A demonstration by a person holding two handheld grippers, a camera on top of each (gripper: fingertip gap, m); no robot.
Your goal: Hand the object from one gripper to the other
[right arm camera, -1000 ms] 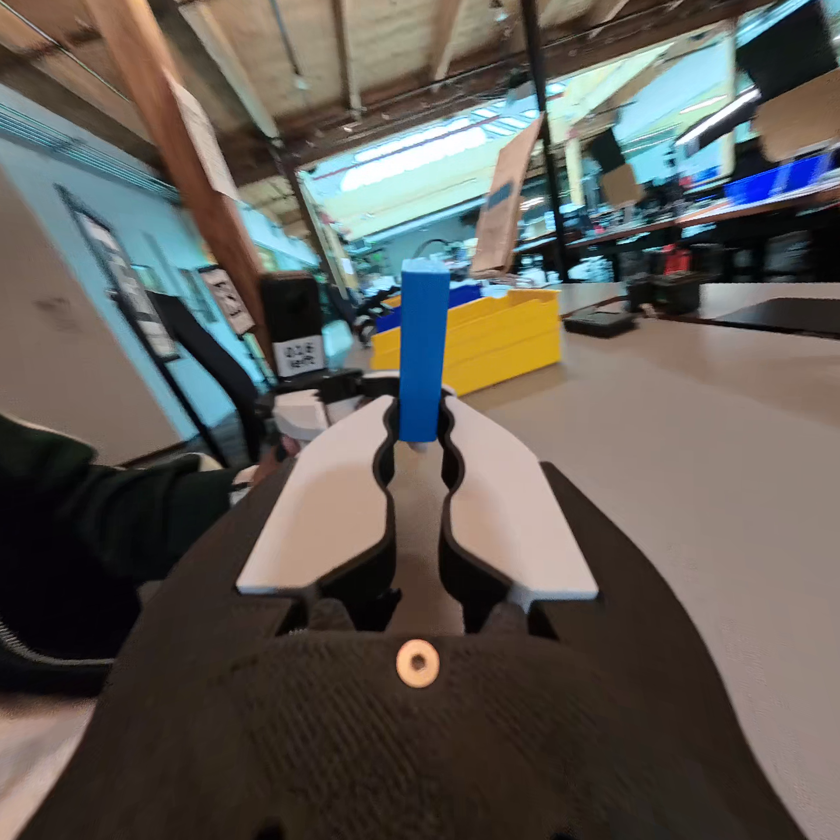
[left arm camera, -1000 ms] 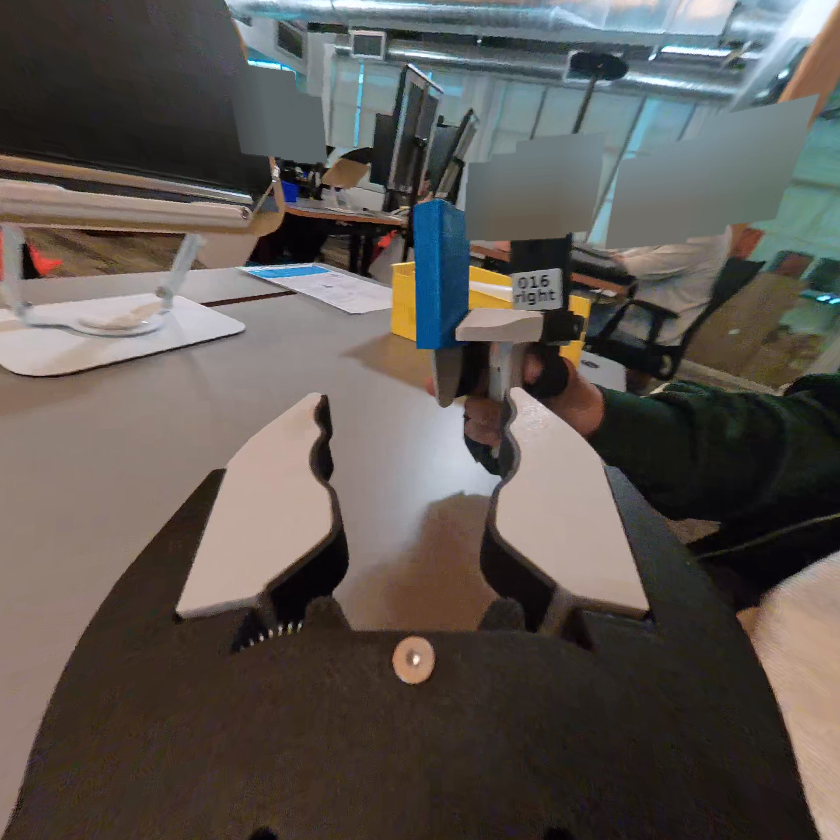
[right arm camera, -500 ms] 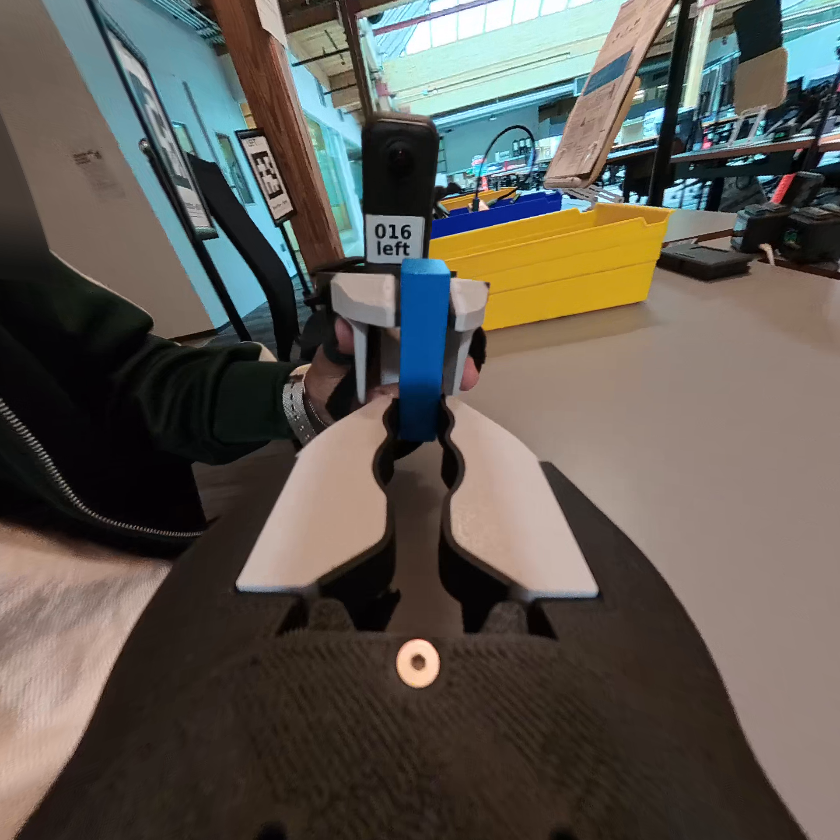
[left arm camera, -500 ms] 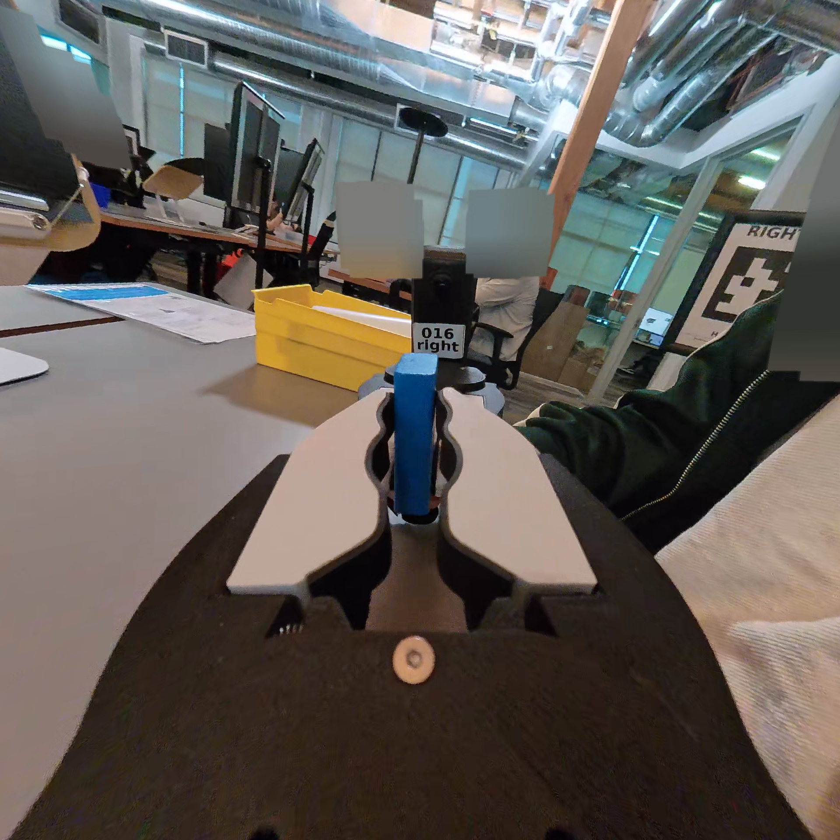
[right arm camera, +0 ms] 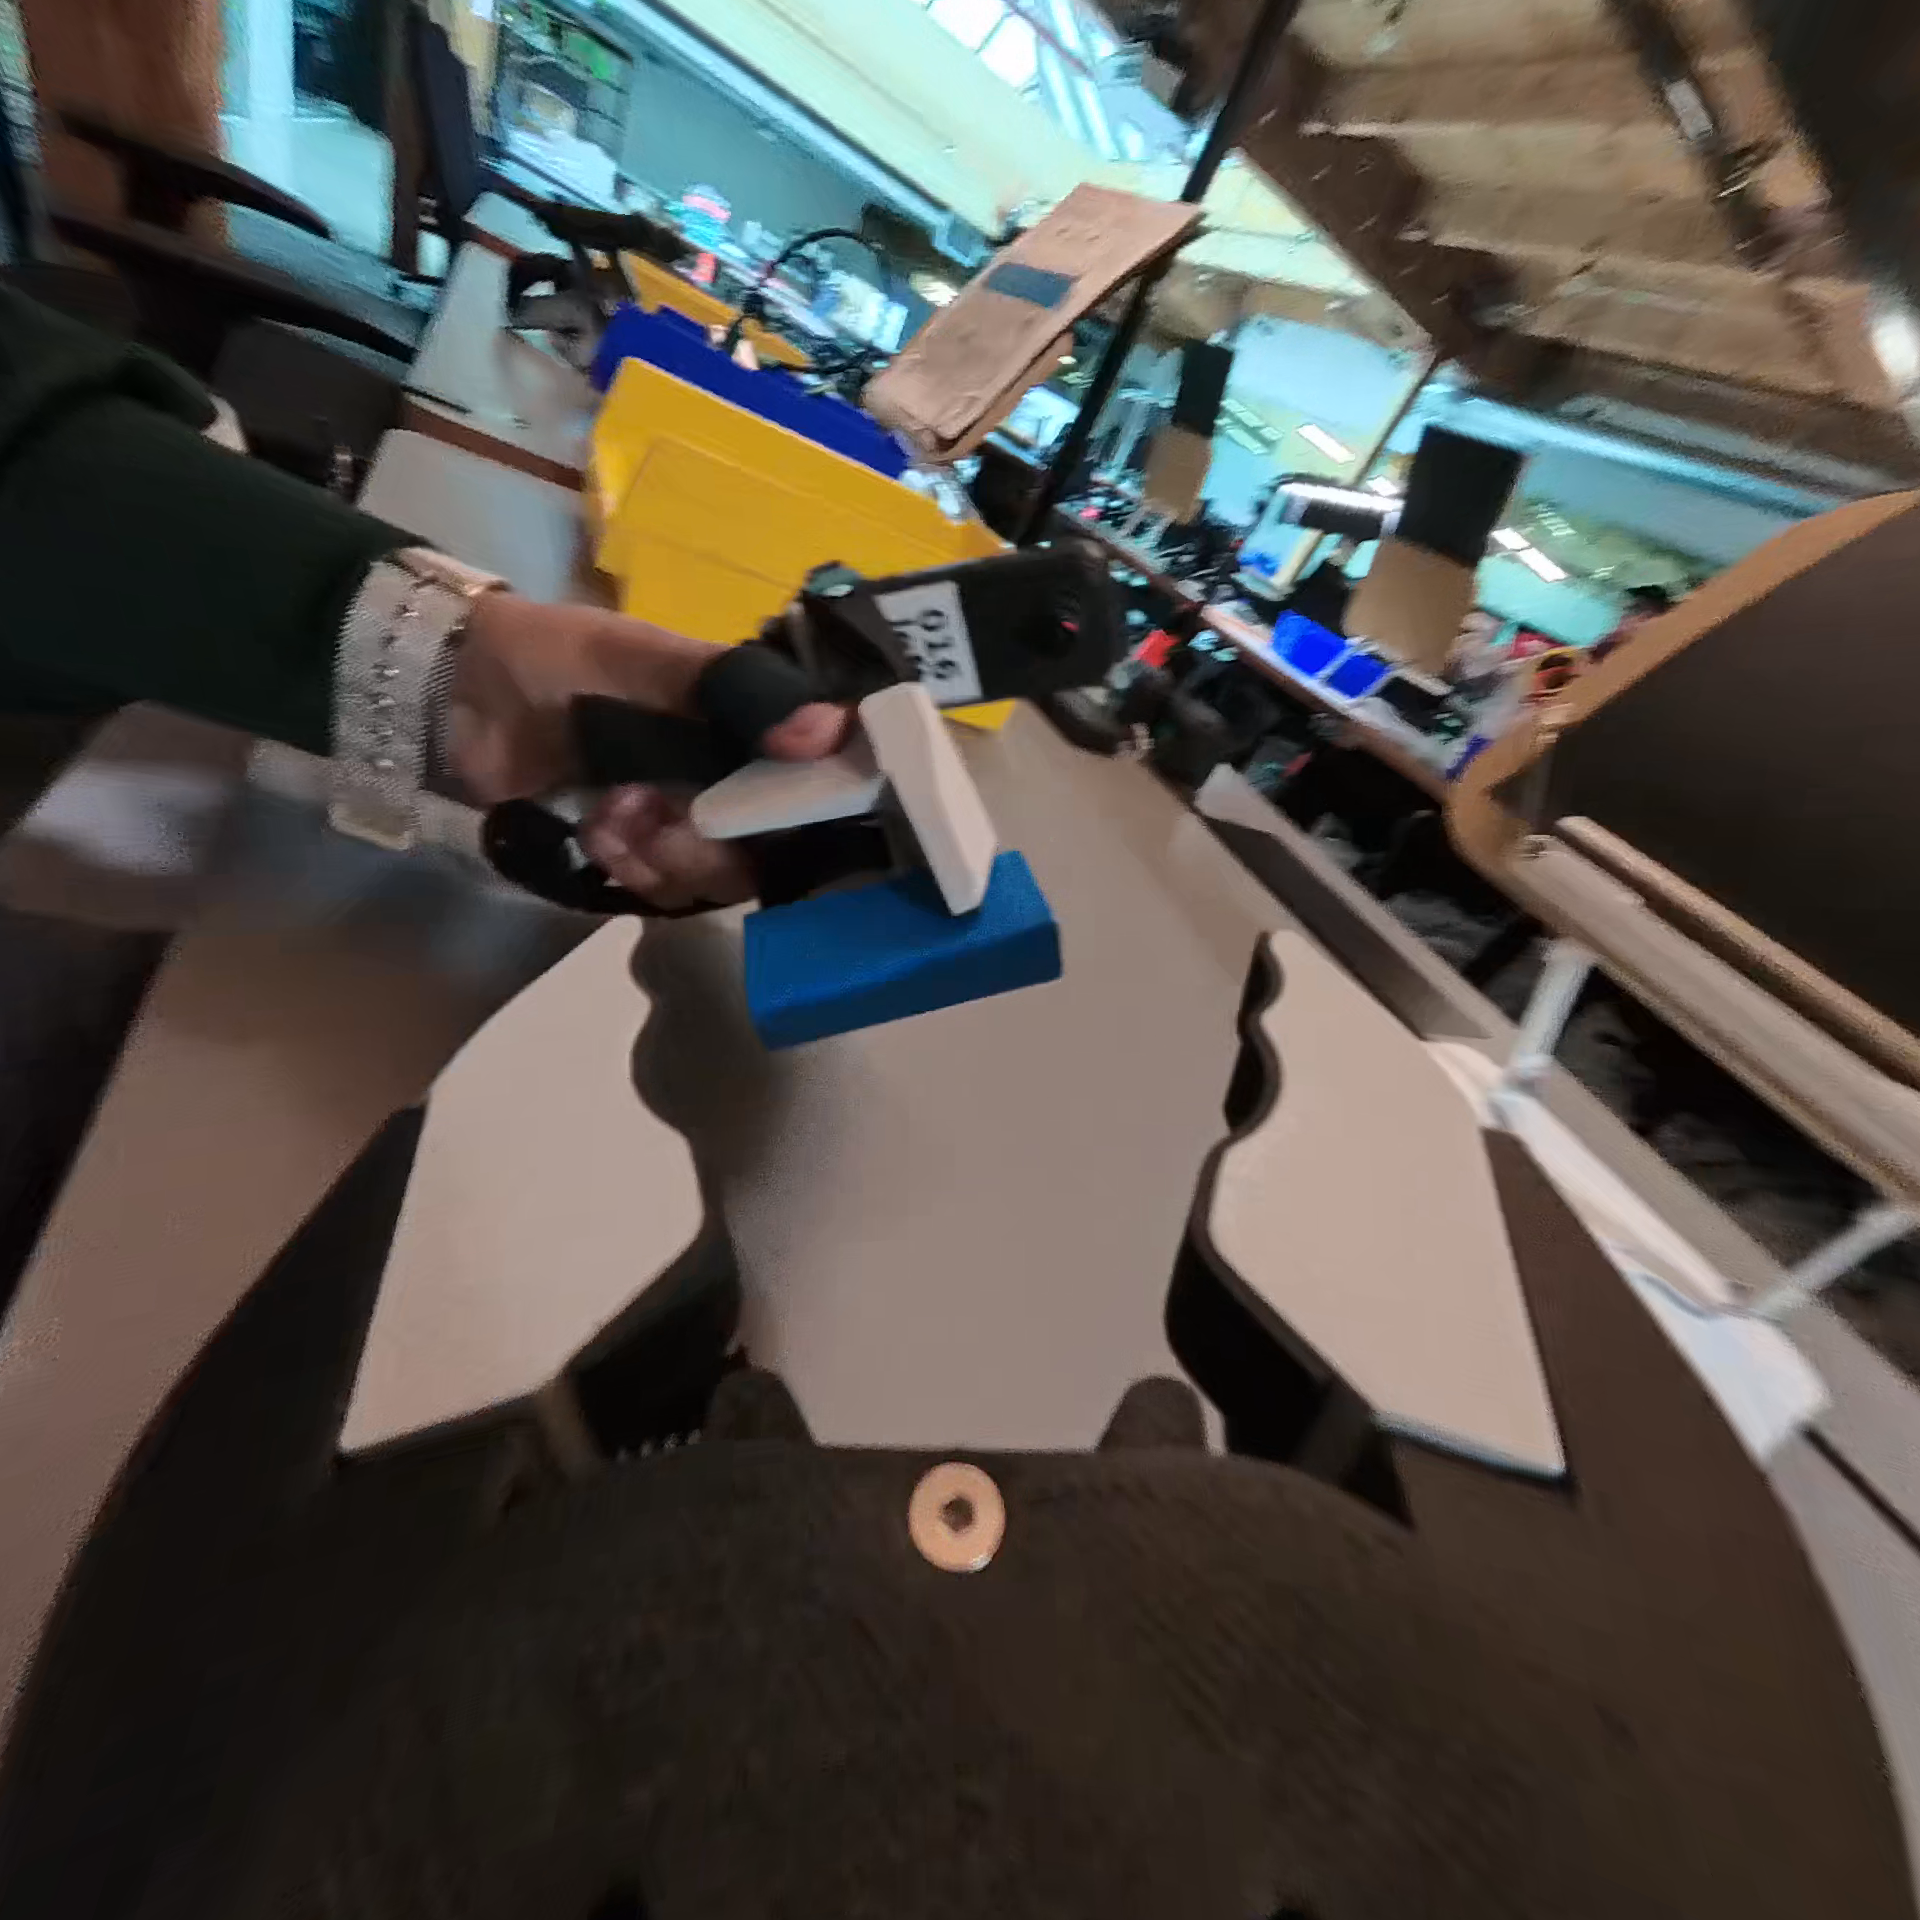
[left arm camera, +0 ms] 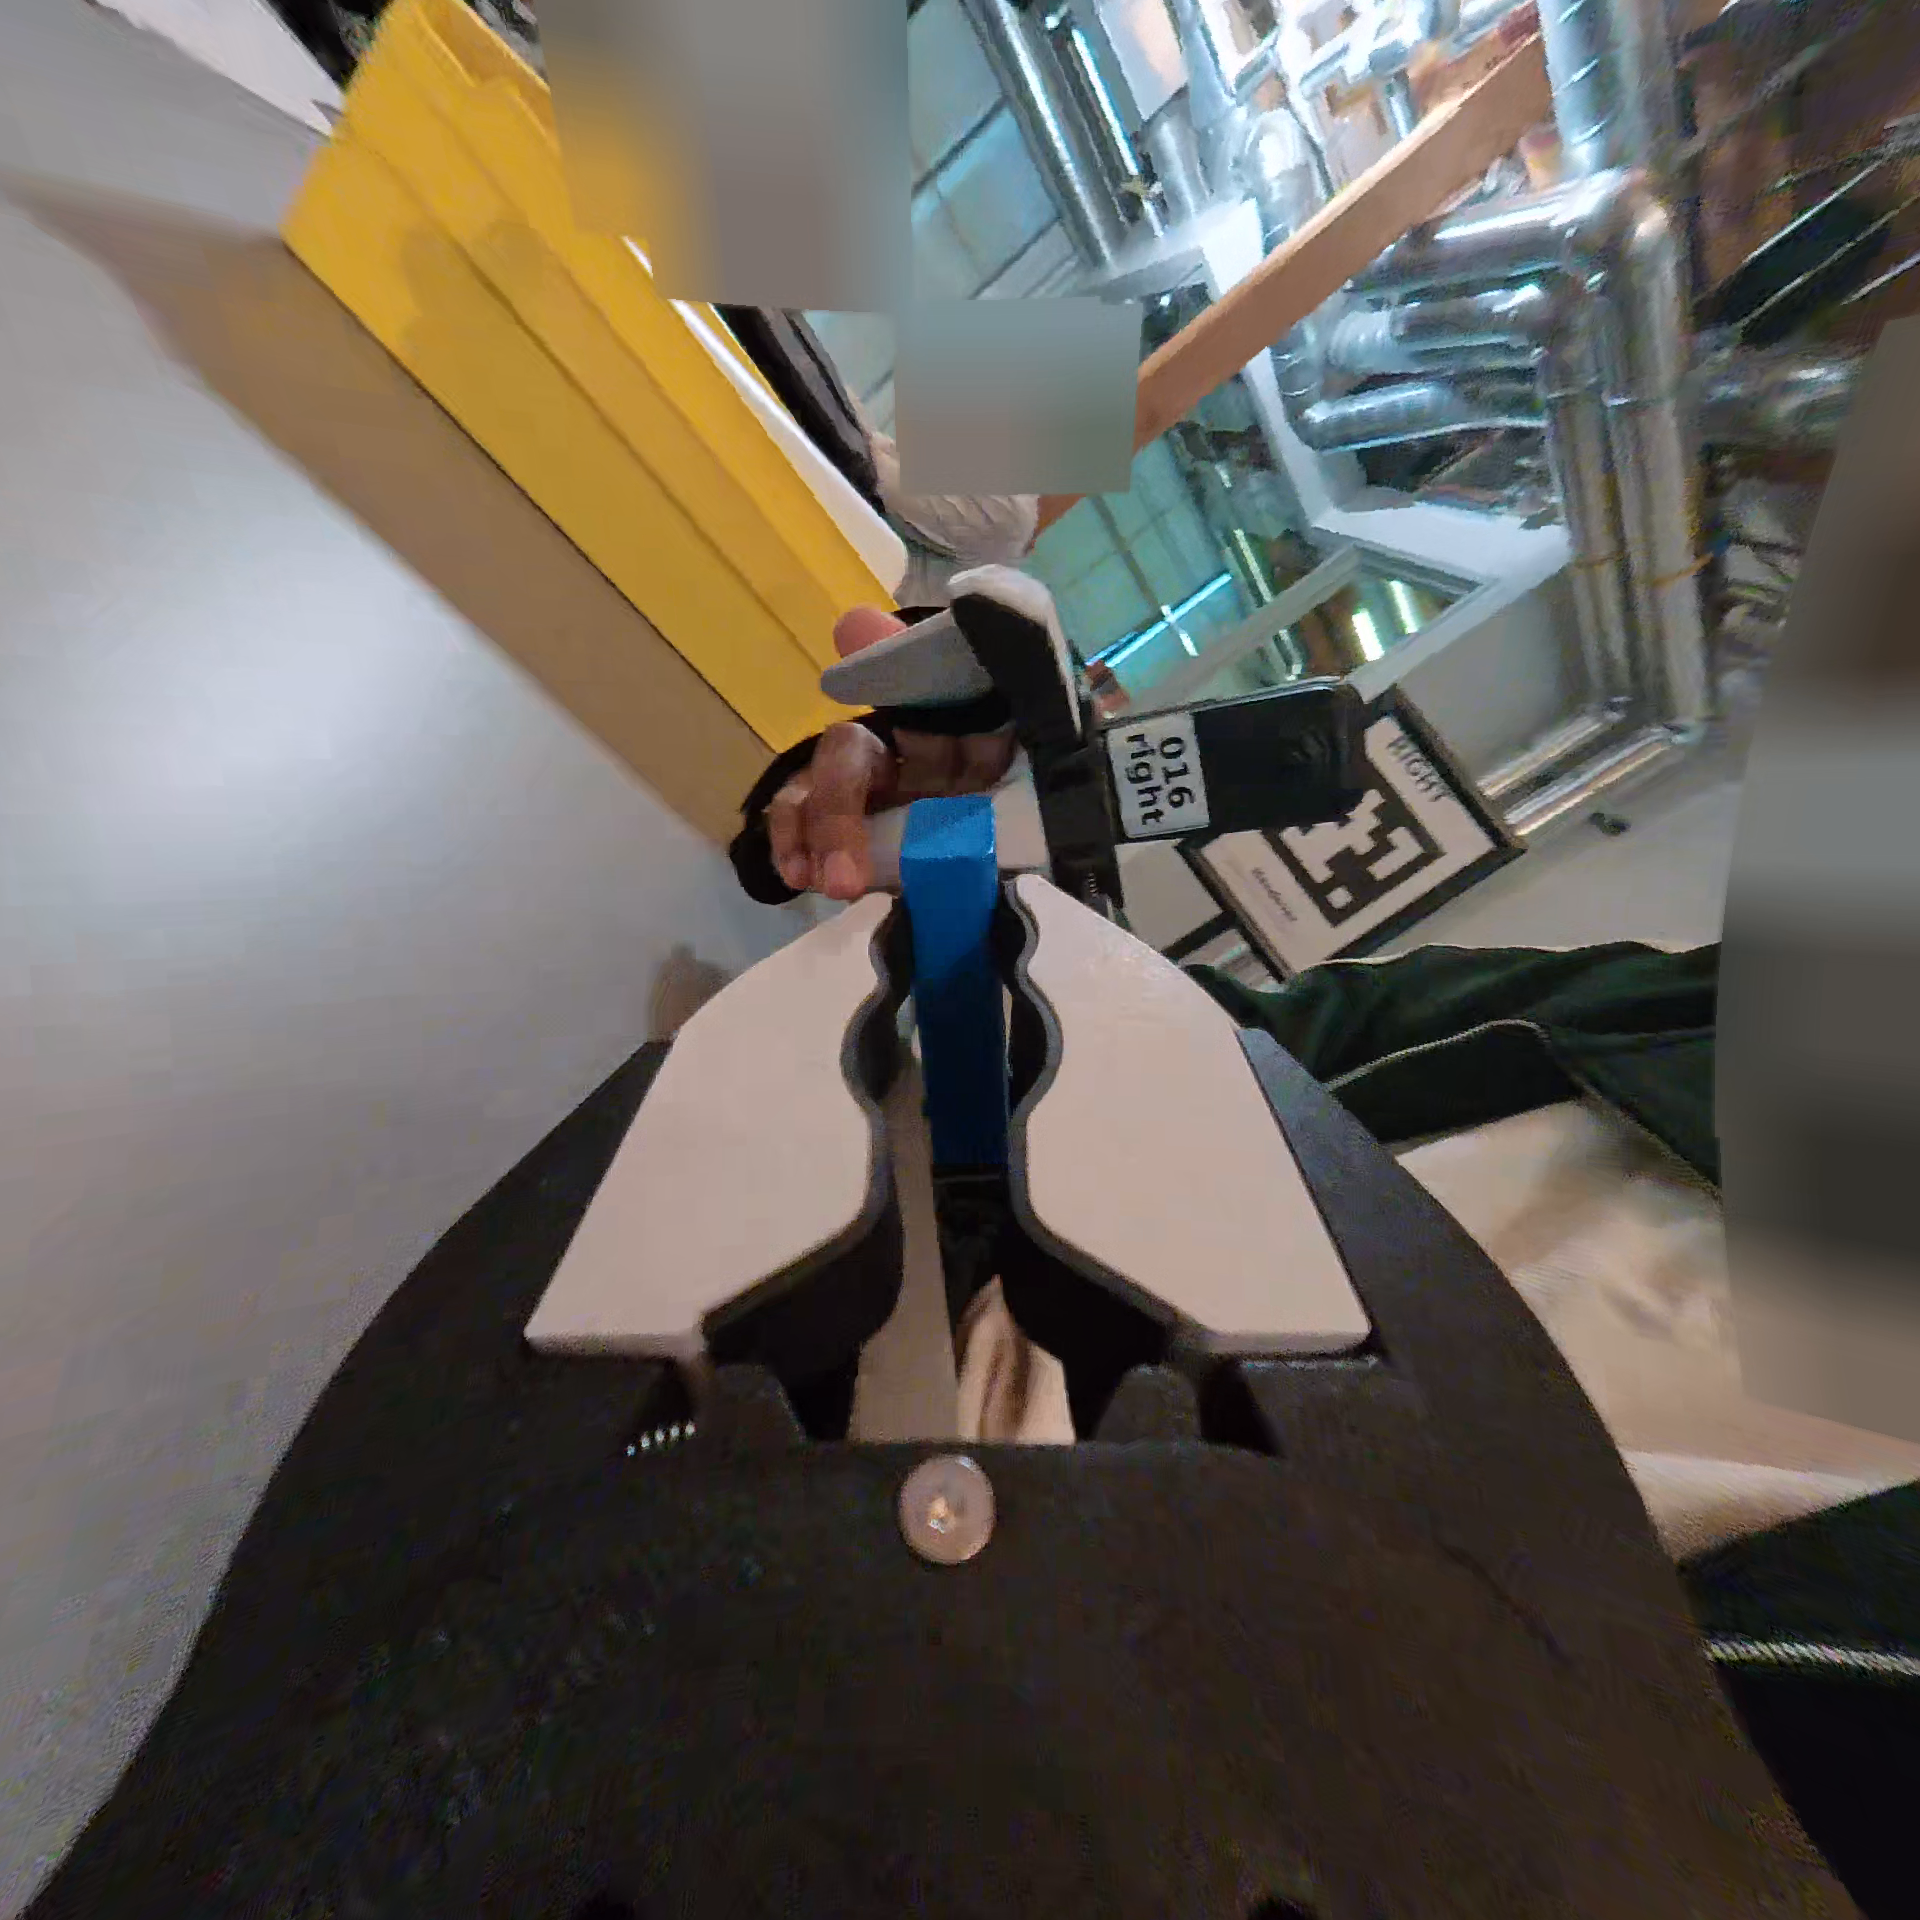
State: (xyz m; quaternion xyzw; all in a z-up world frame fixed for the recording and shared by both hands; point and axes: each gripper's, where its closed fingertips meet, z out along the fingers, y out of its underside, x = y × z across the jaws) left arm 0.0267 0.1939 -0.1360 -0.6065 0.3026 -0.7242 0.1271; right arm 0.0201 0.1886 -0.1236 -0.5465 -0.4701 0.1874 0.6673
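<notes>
The right claw [right arm camera: 951,1049] gapes wide over the table [right arm camera: 966,1195]; beyond it the left claw [right arm camera: 940,831] pinches a blue block [right arm camera: 894,951].

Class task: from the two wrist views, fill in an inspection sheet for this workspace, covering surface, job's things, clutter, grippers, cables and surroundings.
Surface: grey table, bare beneath the grippers.
Job's things: blue block, clamped between the left gripper's fingers, clear of the table.
Clutter: yellow bin on the table; blue bin behind it.
Grippers: left gripper shut on the blue block; right gripper open and empty, apart from the block.
Cables: nothing seen on the table.
Surroundings: workshop with ceiling pipes, a brown cardboard sheet on a pole, and crowded benches behind.
</notes>
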